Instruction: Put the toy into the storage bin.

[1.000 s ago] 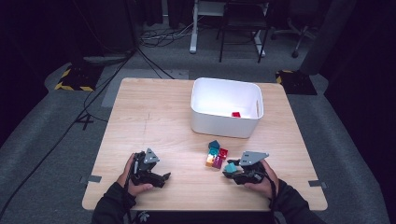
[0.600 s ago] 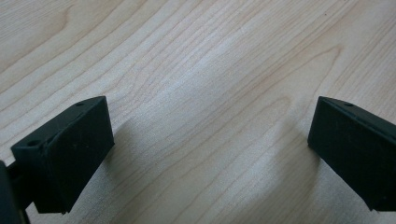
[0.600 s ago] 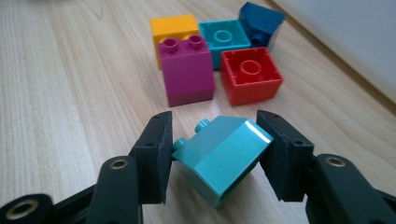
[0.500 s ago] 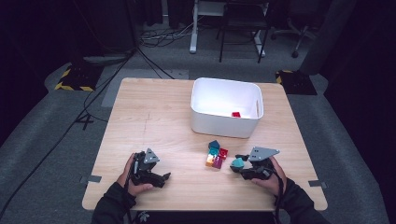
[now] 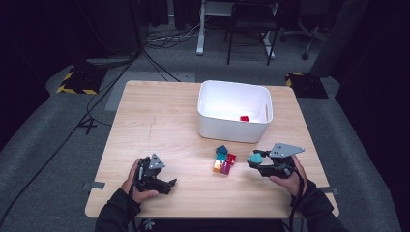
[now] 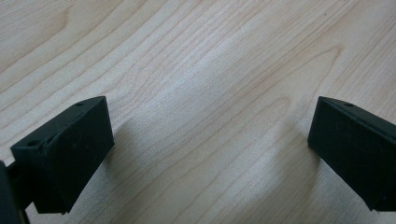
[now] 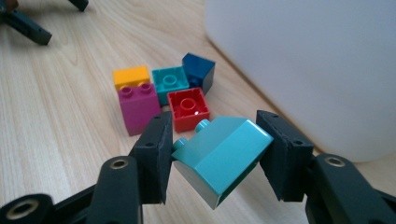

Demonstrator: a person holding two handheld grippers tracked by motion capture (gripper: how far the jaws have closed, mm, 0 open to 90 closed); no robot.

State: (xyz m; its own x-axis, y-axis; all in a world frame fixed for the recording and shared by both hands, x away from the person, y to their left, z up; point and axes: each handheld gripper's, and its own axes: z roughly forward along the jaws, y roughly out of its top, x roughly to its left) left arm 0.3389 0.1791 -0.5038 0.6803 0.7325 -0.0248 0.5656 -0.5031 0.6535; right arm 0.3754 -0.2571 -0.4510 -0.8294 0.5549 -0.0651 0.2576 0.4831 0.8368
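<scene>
Right gripper view shows the right claw (image 7: 212,158) clamped on a tilted teal block (image 7: 224,156), lifted clear of the surface, so by my reading one more piece is on its way to the white bin (image 5: 234,112) at the far right part of the surface, where a red block (image 5: 244,118) already lies. Five blocks (image 5: 223,161) are left clustered near the front edge beside the bin, while the left claw (image 5: 167,183) rests empty and wide apart at the front left.
</scene>
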